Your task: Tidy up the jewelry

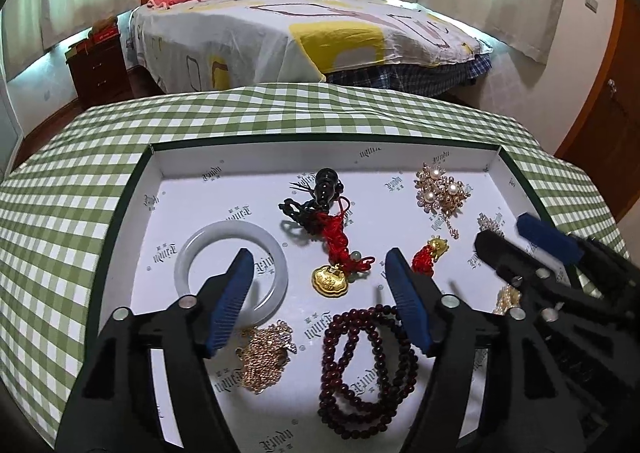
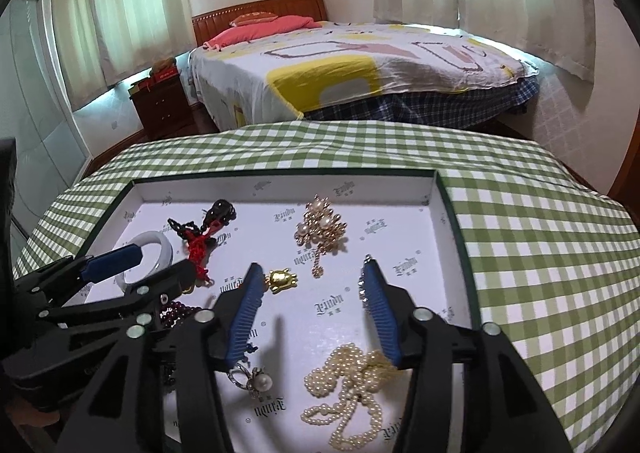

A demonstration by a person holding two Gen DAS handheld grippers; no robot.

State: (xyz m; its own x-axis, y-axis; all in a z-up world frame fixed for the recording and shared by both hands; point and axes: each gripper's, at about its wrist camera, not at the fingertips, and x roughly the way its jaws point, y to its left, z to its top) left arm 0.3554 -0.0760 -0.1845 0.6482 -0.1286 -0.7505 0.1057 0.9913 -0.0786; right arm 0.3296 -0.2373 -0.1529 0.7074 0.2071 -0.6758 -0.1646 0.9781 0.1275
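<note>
**Jewelry laid out in a shallow box lid, both tools open above it**

A shallow box, white-lined with printed lettering and dark green rims, is seen on a green-and-white checked tabletop. Inside it the jewelry is spread apart: a smooth pale bangle at the left, a fine gold chain heaped near it, a loop of round dark-red beads at the near middle. A glossy black bead piece with a knotted red cord and a gold lock pendant lies at the centre. Farther right, a gold brooch set with pearls, a small gold turtle charm, a pearl ring and a tangled pearl strand are seen.

The left tool is held wide over the beads, nothing between its ribbed blue pads. The right tool is likewise spread, empty, above the box floor.

Beyond the tabletop, a bed with a patterned sheet, a wooden headboard and curtained windows are visible.
</note>
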